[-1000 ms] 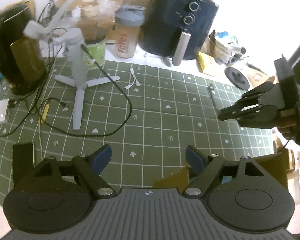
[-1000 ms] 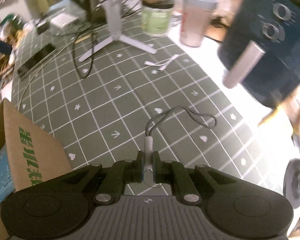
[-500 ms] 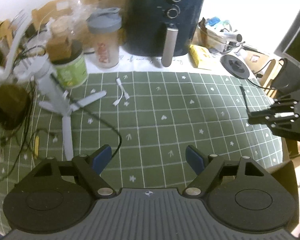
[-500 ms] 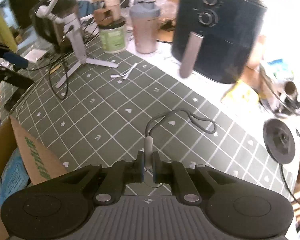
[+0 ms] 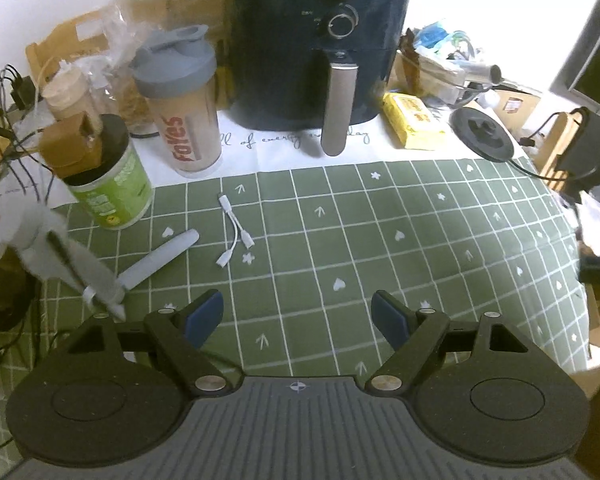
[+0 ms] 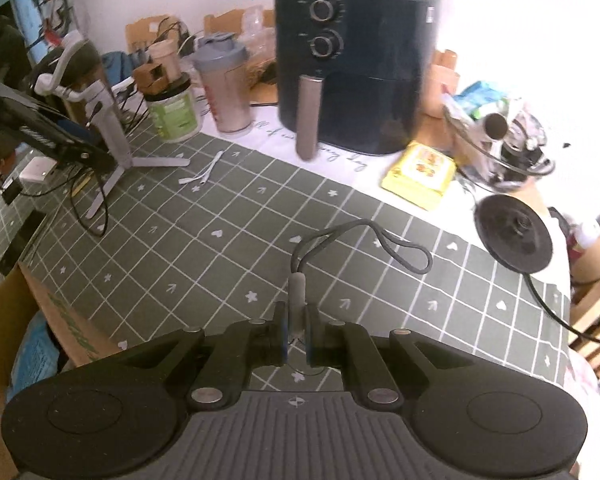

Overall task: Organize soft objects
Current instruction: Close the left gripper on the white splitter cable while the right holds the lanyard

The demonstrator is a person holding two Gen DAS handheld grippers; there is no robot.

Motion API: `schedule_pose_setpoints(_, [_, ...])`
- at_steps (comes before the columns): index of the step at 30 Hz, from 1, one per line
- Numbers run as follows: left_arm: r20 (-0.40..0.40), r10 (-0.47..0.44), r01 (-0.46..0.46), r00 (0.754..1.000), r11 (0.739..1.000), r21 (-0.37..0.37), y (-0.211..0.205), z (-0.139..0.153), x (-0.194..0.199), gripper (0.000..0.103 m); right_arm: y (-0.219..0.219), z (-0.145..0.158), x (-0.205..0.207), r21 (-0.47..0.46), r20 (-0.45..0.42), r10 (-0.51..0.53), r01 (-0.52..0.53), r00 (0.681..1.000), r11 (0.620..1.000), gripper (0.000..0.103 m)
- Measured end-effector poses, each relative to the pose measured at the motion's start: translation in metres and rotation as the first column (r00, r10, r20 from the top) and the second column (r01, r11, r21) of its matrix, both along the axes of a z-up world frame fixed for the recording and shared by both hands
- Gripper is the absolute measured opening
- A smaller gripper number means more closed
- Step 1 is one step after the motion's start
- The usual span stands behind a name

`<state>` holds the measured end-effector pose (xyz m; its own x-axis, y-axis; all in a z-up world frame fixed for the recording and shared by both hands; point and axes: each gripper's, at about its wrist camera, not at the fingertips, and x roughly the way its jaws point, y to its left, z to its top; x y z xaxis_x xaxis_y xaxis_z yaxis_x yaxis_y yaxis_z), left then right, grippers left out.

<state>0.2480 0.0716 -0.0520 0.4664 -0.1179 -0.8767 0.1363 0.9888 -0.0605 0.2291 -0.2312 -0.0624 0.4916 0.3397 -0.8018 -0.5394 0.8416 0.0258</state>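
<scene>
My right gripper (image 6: 296,326) is shut on the grey plug end of a dark grey looped cable (image 6: 364,240), held above the green grid mat (image 6: 220,264). My left gripper (image 5: 298,314) is open and empty above the mat (image 5: 380,216). A white adapter cable (image 5: 234,236) lies on the mat ahead and left of it, and also shows in the right wrist view (image 6: 204,172). The left gripper (image 6: 40,132) shows at the far left of the right wrist view.
A dark air fryer (image 5: 320,40), a shaker bottle (image 5: 184,100) and a green tub (image 5: 108,184) stand at the back. A white tripod stand (image 5: 100,276) is at the left. A cardboard box (image 6: 16,328) sits at the lower left. A yellow packet (image 6: 420,172) and a black disc (image 6: 512,236) lie at the right.
Both grippers have swung to the right, so the air fryer now sits centred. The right gripper keeps hold of the grey cable and has left the left wrist view.
</scene>
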Motion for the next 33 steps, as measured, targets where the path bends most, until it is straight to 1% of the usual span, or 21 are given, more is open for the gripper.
schedule_pose_setpoints(6, [-0.029, 0.052, -0.053, 0.998, 0.998, -0.026, 0.006, -0.027, 0.037, 0.081, -0.016, 0.0, -0.007, 0.02, -0.001, -0.059, 0.059, 0.998, 0.998, 0.01])
schedule_pose_setpoints(8, [-0.038, 0.078, -0.079, 0.996, 0.997, -0.023, 0.007, -0.035, 0.05, 0.081, -0.02, 0.0, -0.009, 0.029, -0.003, -0.078, 0.078, 0.997, 0.997, 0.01])
schedule_pose_setpoints(11, [-0.028, 0.109, -0.109, 0.994, 0.994, -0.024, 0.01, -0.049, 0.069, 0.078, -0.026, -0.001, -0.014, 0.042, -0.006, -0.105, 0.105, 0.994, 0.994, 0.01])
schedule_pose_setpoints(12, [-0.029, 0.125, -0.125, 0.992, 0.992, -0.02, 0.011, -0.055, 0.075, 0.076, -0.028, -0.001, -0.016, 0.046, -0.007, -0.113, 0.113, 0.994, 0.993, 0.01])
schedule_pose_setpoints(13, [-0.034, 0.14, -0.141, 0.99, 0.99, -0.019, 0.013, -0.062, 0.082, 0.069, -0.029, -0.002, -0.017, 0.049, -0.009, -0.122, 0.122, 0.992, 0.991, 0.01])
schedule_pose_setpoints(14, [-0.043, 0.155, -0.156, 0.987, 0.988, -0.019, 0.015, -0.068, 0.089, 0.065, -0.031, -0.002, -0.018, 0.051, -0.012, -0.129, 0.13, 0.992, 0.99, 0.01])
schedule_pose_setpoints(16, [-0.053, 0.191, -0.192, 0.98, 0.981, -0.006, 0.019, -0.081, 0.1, 0.063, -0.035, -0.004, -0.021, 0.057, -0.017, -0.144, 0.144, 0.99, 0.988, 0.01])
schedule_pose_setpoints(19, [-0.066, 0.218, -0.216, 0.974, 0.976, 0.028, 0.024, -0.1, 0.114, 0.055, -0.039, -0.005, -0.027, 0.063, -0.024, -0.162, 0.163, 0.986, 0.985, 0.01])
schedule_pose_setpoints(21, [-0.077, 0.231, -0.229, 0.97, 0.973, 0.03, 0.028, -0.112, 0.121, 0.052, -0.043, -0.006, -0.031, 0.069, -0.03, -0.175, 0.177, 0.984, 0.982, 0.01])
schedule_pose_setpoints(23, [-0.076, 0.238, -0.235, 0.968, 0.971, 0.047, 0.029, -0.119, 0.125, 0.043, -0.047, -0.006, -0.034, 0.078, -0.038, -0.189, 0.191, 0.981, 0.978, 0.01])
schedule_pose_setpoints(26, [-0.083, 0.238, -0.235, 0.968, 0.971, 0.048, 0.03, -0.129, 0.131, 0.038, -0.053, -0.005, -0.038, 0.083, -0.037, -0.203, 0.206, 0.978, 0.975, 0.01])
schedule_pose_setpoints(28, [-0.061, 0.232, -0.229, 0.971, 0.972, 0.057, 0.027, -0.13, 0.132, 0.035, -0.057, -0.005, -0.04, 0.085, -0.04, -0.211, 0.214, 0.977, 0.973, 0.01])
schedule_pose_setpoints(30, [-0.049, 0.232, -0.228, 0.972, 0.972, 0.062, 0.026, -0.13, 0.135, 0.026, -0.059, -0.004, -0.042, 0.085, -0.037, -0.218, 0.221, 0.975, 0.972, 0.01])
schedule_pose_setpoints(31, [-0.048, 0.236, -0.233, 0.971, 0.97, 0.062, 0.027, -0.13, 0.135, 0.014, -0.06, -0.004, -0.042, 0.086, -0.038, -0.22, 0.223, 0.975, 0.971, 0.01])
schedule_pose_setpoints(32, [-0.051, 0.24, -0.237, 0.969, 0.97, 0.061, 0.026, -0.13, 0.135, 0.008, -0.061, -0.004, -0.042, 0.086, -0.038, -0.222, 0.225, 0.974, 0.971, 0.01])
schedule_pose_setpoints(33, [-0.055, 0.24, -0.237, 0.969, 0.97, 0.057, 0.026, -0.13, 0.135, 0.008, -0.061, -0.004, -0.043, 0.086, -0.037, -0.225, 0.227, 0.974, 0.97, 0.01])
